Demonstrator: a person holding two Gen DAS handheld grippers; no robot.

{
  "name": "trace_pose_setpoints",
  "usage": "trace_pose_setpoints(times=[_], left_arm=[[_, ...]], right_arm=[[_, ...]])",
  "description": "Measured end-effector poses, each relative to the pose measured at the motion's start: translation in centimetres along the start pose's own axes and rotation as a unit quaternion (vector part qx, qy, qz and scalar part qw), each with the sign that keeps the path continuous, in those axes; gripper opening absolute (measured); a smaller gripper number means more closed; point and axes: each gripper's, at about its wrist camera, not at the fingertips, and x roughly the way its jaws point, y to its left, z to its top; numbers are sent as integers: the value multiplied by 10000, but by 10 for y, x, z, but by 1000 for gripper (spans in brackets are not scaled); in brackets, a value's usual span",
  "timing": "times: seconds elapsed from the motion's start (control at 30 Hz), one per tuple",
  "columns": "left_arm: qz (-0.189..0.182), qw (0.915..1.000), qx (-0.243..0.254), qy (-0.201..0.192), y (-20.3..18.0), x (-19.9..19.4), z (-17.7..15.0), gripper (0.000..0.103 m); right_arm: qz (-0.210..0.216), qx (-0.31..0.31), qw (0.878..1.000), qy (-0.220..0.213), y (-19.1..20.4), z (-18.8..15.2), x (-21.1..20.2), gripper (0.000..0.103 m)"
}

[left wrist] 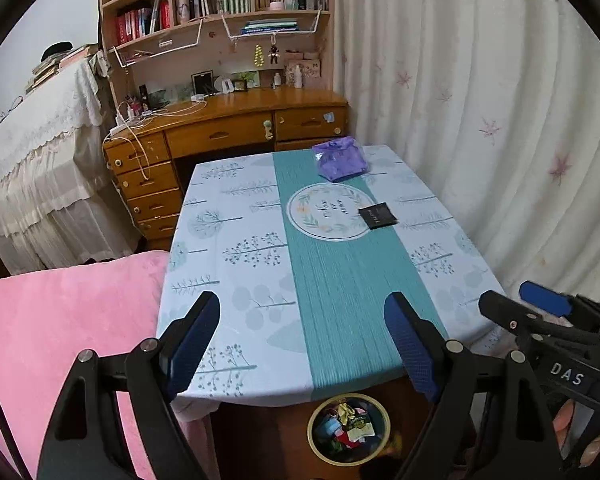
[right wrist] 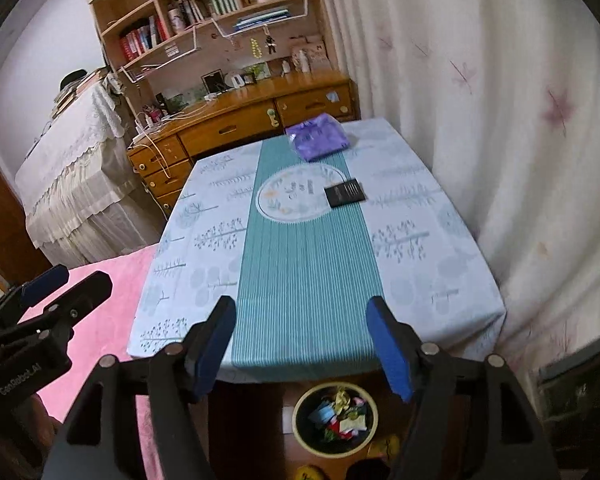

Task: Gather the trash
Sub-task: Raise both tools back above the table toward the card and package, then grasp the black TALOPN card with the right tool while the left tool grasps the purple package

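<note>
We held two black plastic grippers: the left gripper (left wrist: pixel 304 340) and right gripper (right wrist: pixel 302 344) had blue textured pads, silver pivot screws, and white lettering on their bodies.

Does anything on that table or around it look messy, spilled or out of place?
Nothing looks spilled or damaged. The tablecloth lies flat, with a purple packet at the far end and a small black packet near the middle. The wrappers sit inside the bin on the floor.

Desk (left wrist: pixel 228 120) w/ shelves (left wrist: pixel 220 4), curtain (left wrist: pixel 480 100).
</note>
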Motion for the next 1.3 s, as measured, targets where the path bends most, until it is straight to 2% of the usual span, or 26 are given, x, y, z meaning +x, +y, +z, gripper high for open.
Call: trace_pose_setpoints(times=[0.23,0.37,0.63,0.83,0.93,1.07,1.17,1.3], left_arm=[[100,9988,-304,363,5,56,21,83],[284,9962,-509,640,4,106,40,83],[777,9790,-1132,1507,-12,240,74,83],[1012,9678,-1414,1821,-20,306,89,83],[1115,9619,-1550,1956,-19,327,91,83],[1199,9571,-1663,2050,-16,341,92,83],[1257,9548,-1677,2109,-15,349,93,83],[1272,9531,-1697,2159,-16,356,94,83]], right_arm=[[65,-319,9994,118,-10,40,51,71],[171,-379,9983,406,-30,74,113,71],[321,-400,9909,1247,-74,125,258,71],[403,-593,9827,1707,-81,143,340,72],[425,-661,9791,1877,-79,144,363,72],[201,-1134,9780,1741,-67,141,373,82],[-91,-1514,9738,1692,-58,136,377,82],[-49,-1588,9732,1662,-57,135,375,82]])
